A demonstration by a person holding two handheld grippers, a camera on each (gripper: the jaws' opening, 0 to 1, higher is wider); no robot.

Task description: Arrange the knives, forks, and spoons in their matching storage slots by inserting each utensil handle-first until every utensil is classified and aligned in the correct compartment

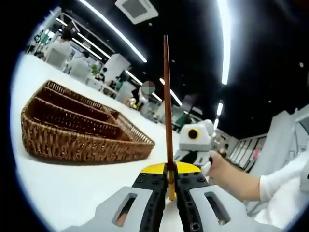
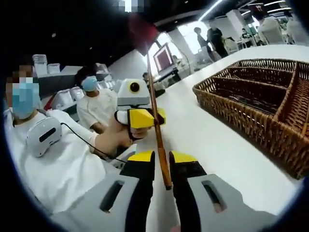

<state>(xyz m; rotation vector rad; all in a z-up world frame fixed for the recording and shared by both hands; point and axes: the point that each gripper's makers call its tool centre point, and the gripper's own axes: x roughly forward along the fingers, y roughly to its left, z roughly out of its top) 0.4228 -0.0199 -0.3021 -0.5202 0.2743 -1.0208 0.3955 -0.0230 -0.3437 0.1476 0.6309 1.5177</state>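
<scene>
1. Left tongs [image 1: 169, 186] pinch a slim, reddish-brown wooden utensil [image 1: 167, 111] at its lower end; right tongs [image 2: 161, 166] clamp the same stick; its end looks broad but blurred.
2. A woven wicker tray [image 1: 72, 140] with long compartments sits apart on the smooth white surface [image 1: 72, 188]; seated people behind.

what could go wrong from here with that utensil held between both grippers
1. The long, thin brown-handled utensil is pinched by both the left gripper and the right gripper; pulling apart could bend or drop it.
2. It is raised well away from the brown wicker divided basket, so a slip lands on the white table.
</scene>
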